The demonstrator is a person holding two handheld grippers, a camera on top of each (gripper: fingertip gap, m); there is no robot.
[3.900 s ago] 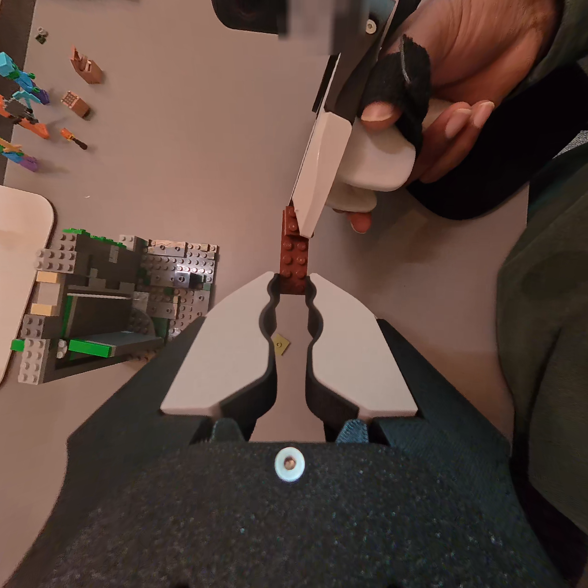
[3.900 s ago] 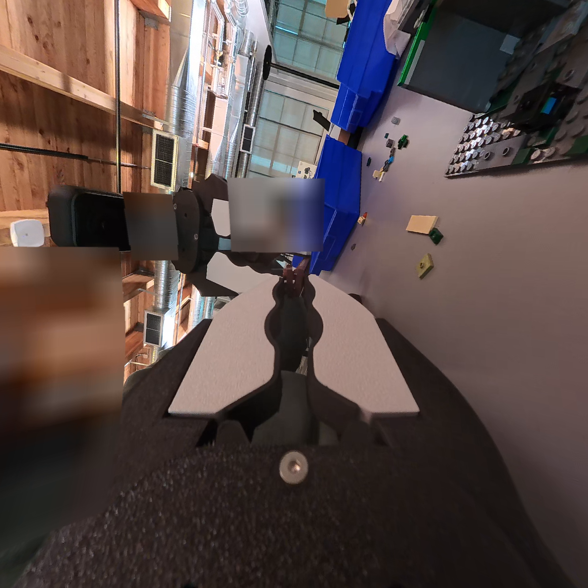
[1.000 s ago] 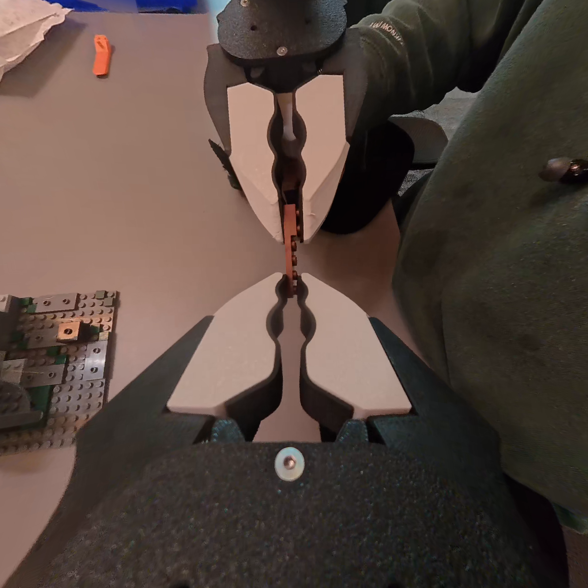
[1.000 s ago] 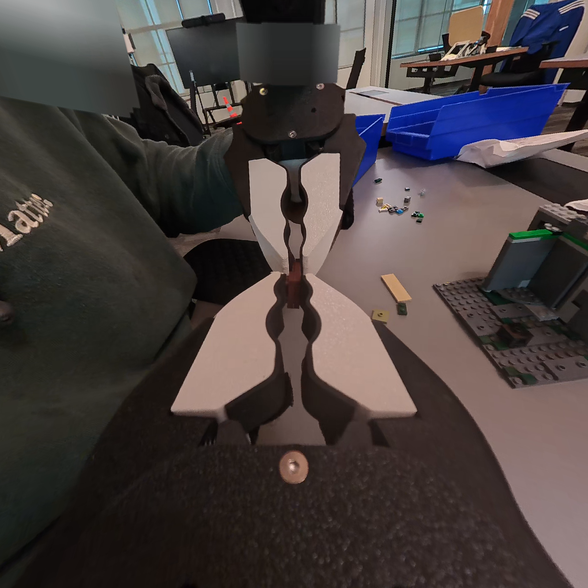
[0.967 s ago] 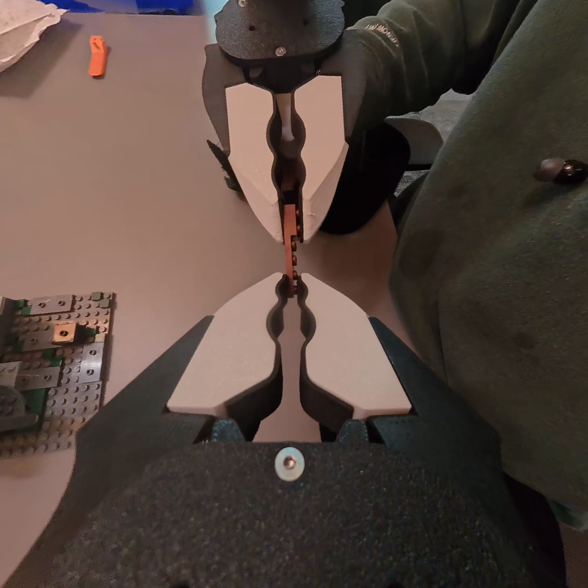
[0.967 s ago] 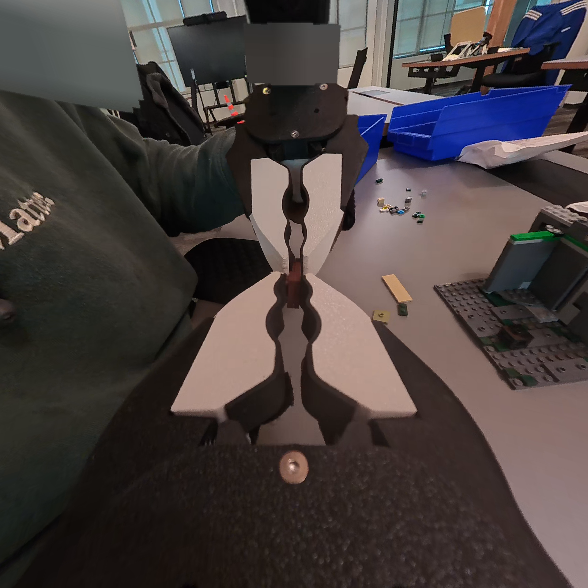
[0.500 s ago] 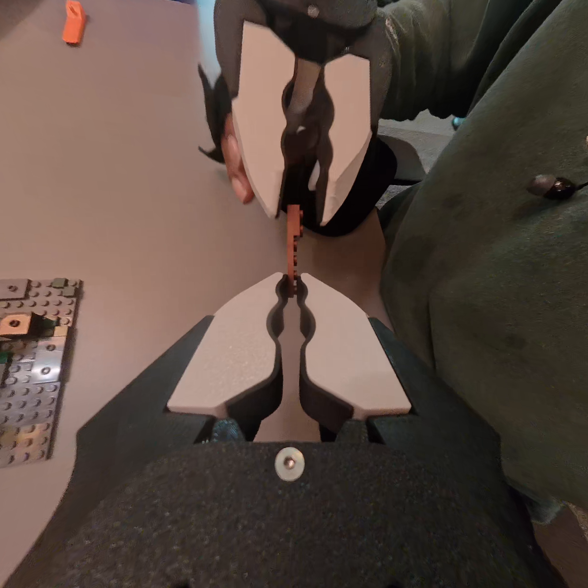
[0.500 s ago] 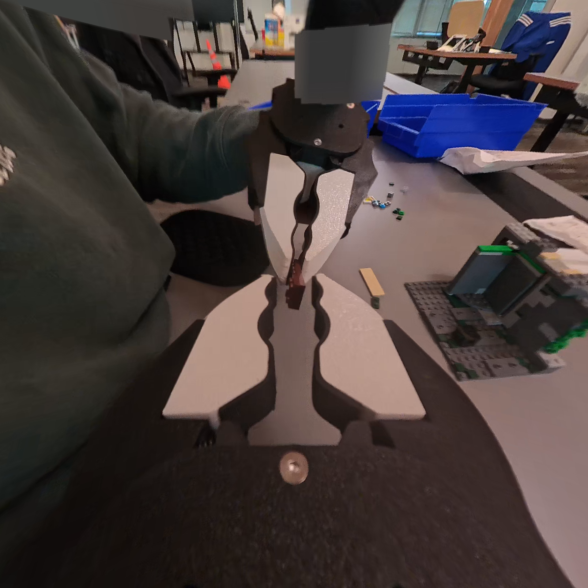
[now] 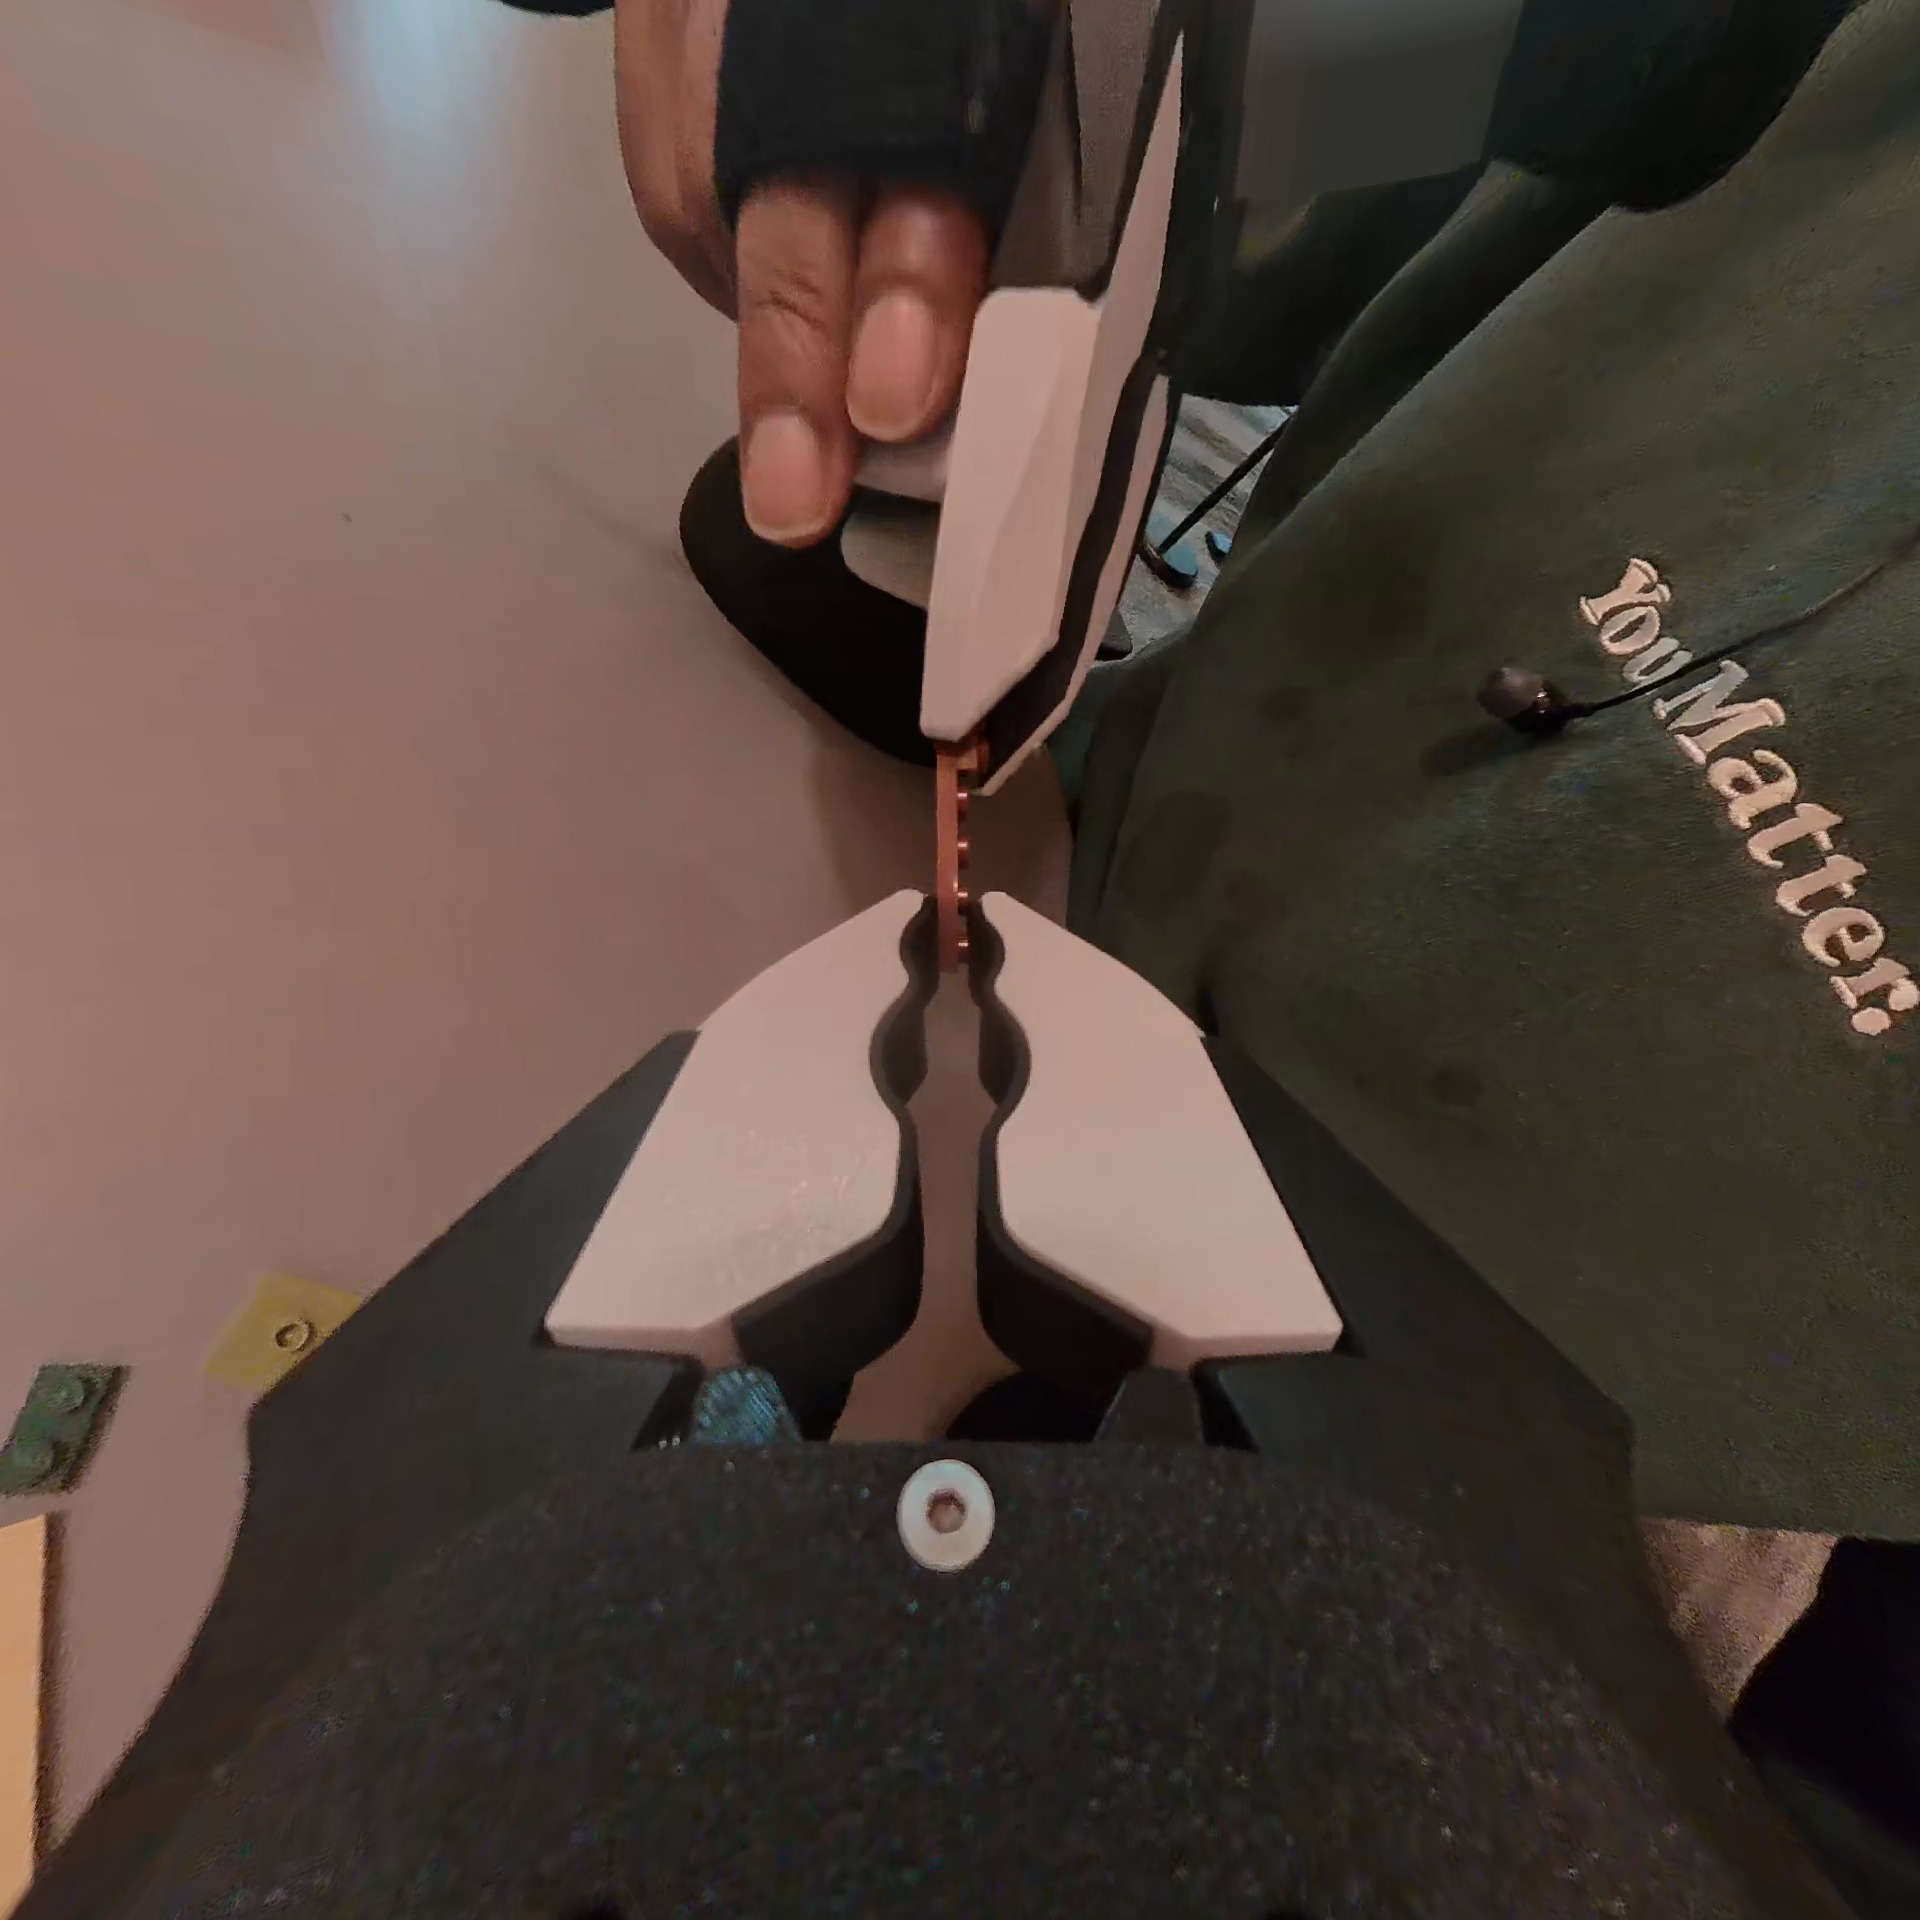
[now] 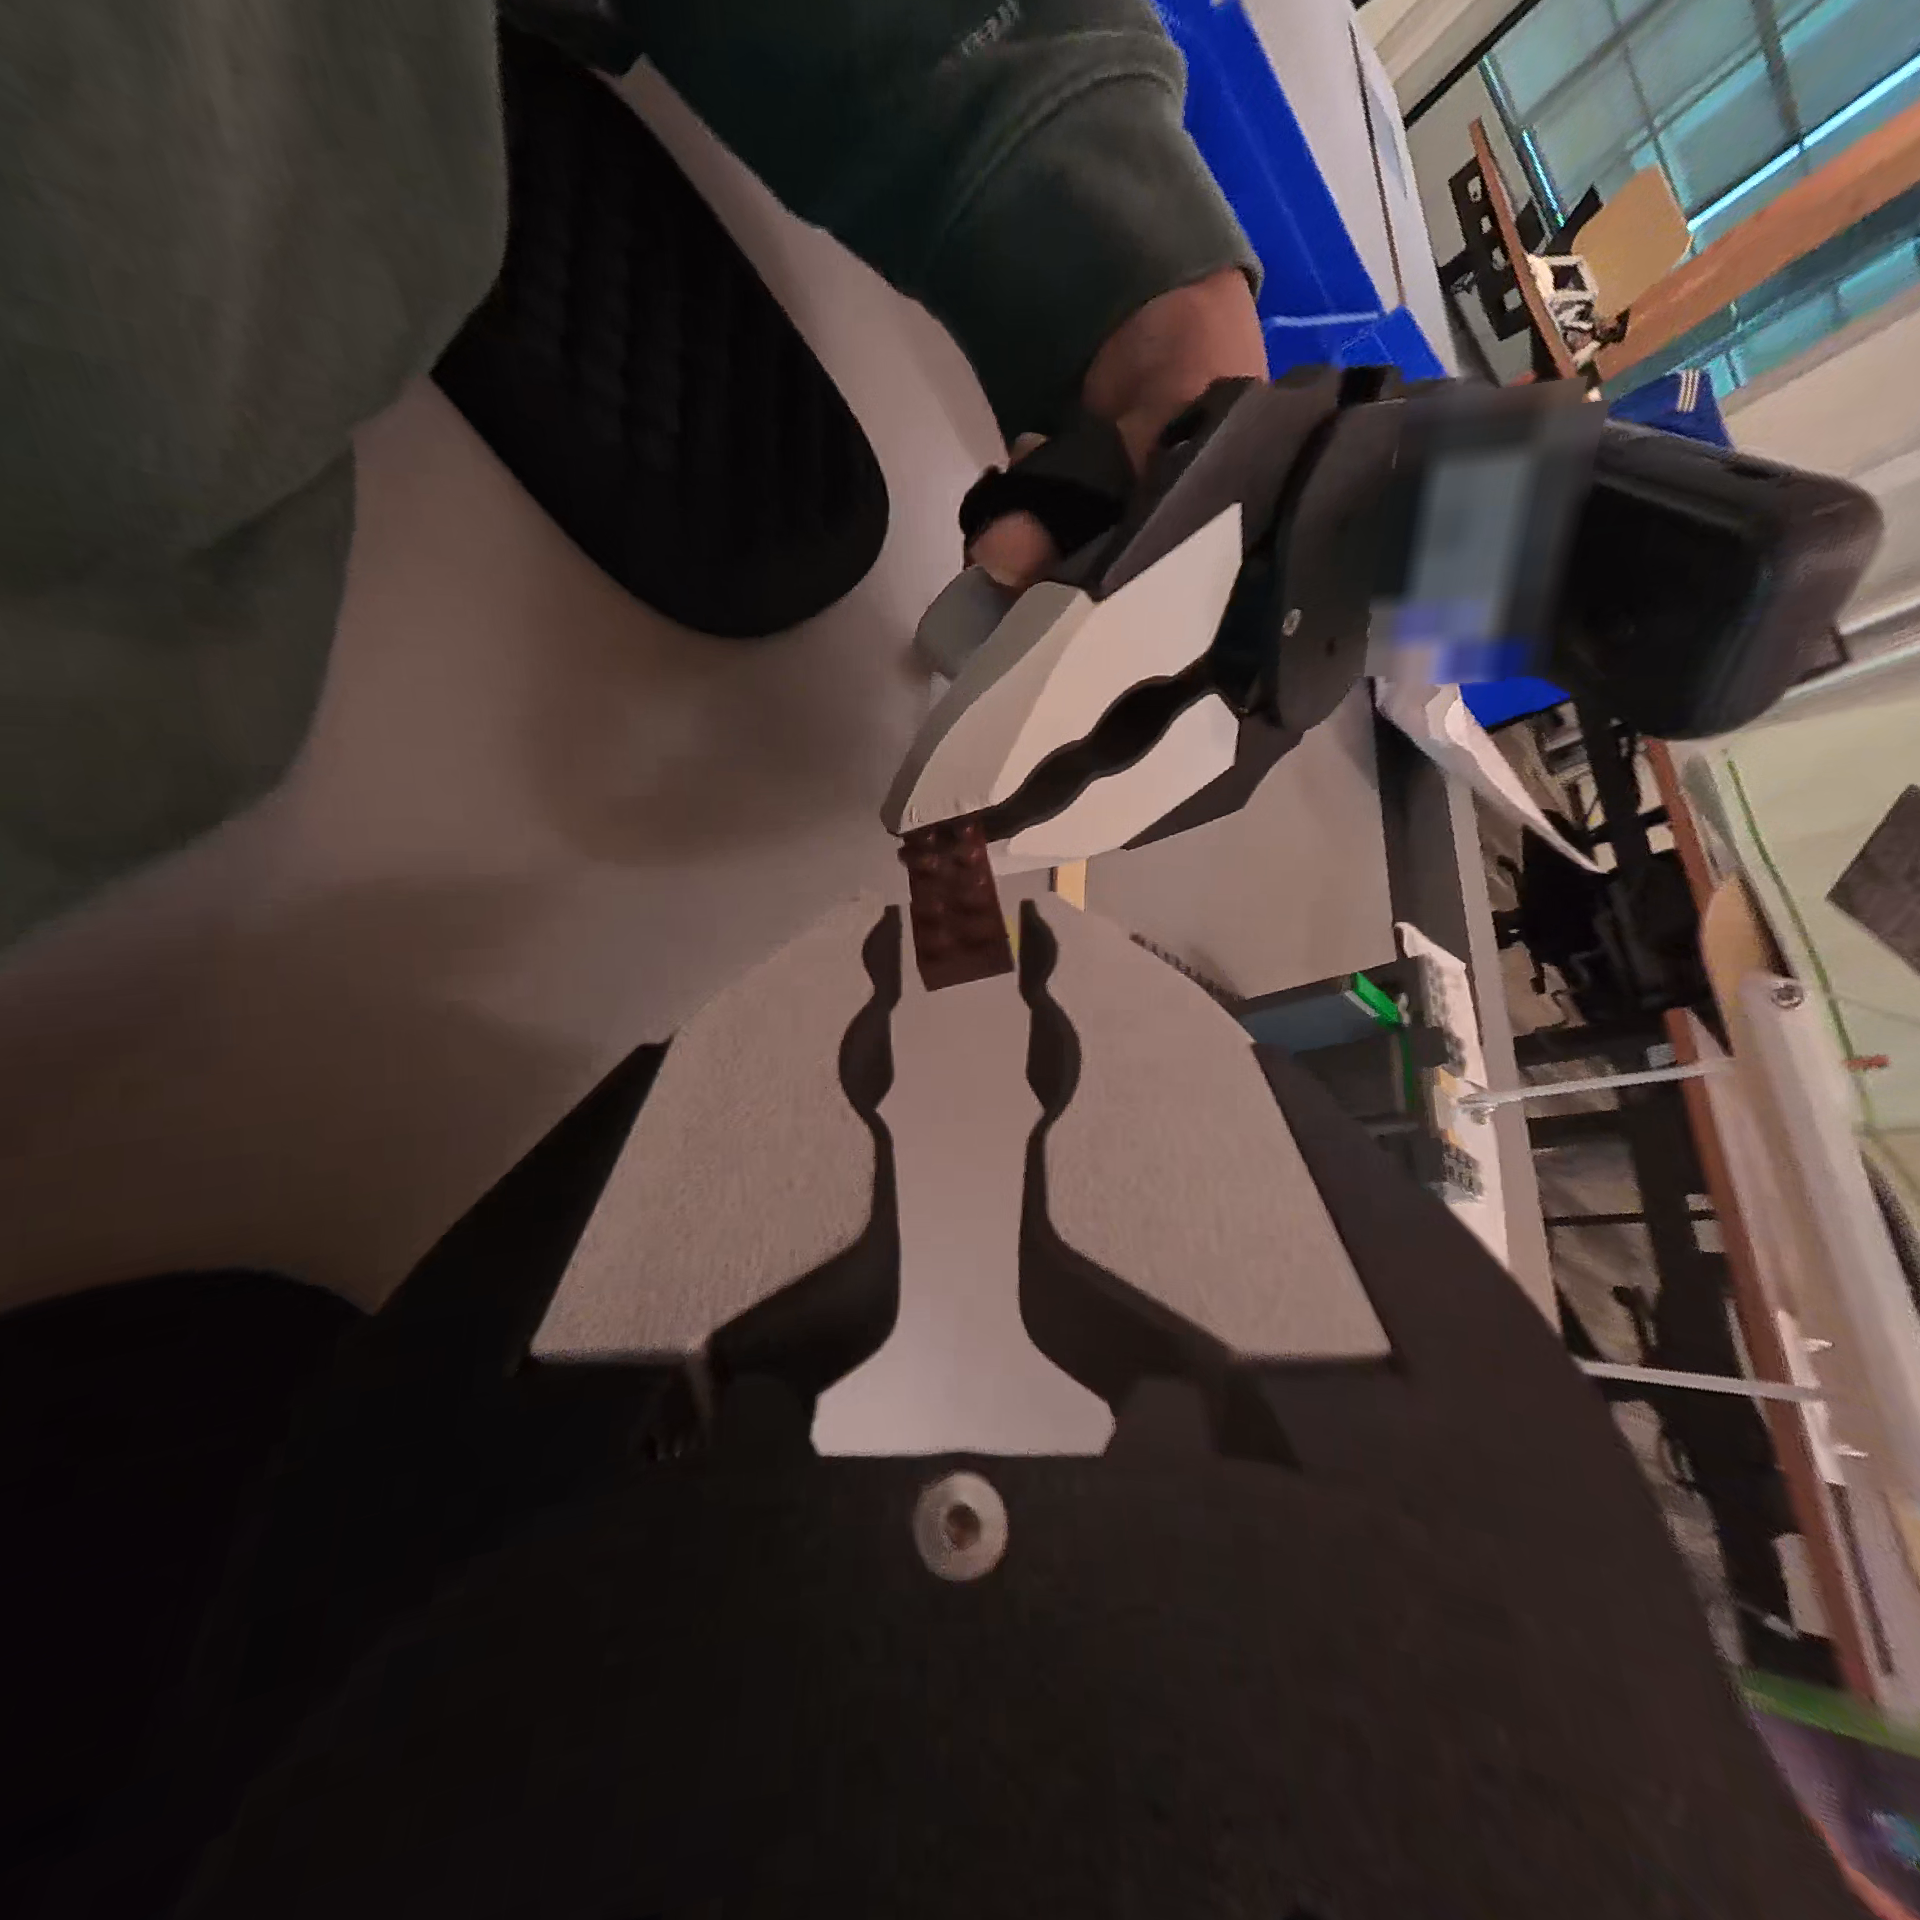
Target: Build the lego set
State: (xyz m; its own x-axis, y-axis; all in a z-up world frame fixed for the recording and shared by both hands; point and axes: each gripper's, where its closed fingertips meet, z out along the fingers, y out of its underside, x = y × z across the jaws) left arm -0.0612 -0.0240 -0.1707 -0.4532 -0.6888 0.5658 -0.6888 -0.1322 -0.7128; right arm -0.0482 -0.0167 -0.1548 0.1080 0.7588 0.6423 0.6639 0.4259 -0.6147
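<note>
We take the brown plate (image 9: pixel 951 862) as our landmark; we count one. Far to its lower left lie three loose pieces on the grey table (image 9: pixel 312 727): one tan, one dark green (image 9: pixel 52 1425), one yellow-green (image 9: pixel 281 1327). The left gripper (image 9: pixel 951 935) is closed on the near end of the plate. Above it, the right gripper (image 9: pixel 987 748) stands parted around the far end, not pressing it. To the right we see a green sweatshirt (image 9: pixel 1507 935).

An open office or lab workspace: large windows (image 10: pixel 1704 94), wooden desks (image 10: pixel 1704 260), blue bins (image 10: pixel 1309 260) and a grey counter (image 9: pixel 312 623) with loose bricks.
</note>
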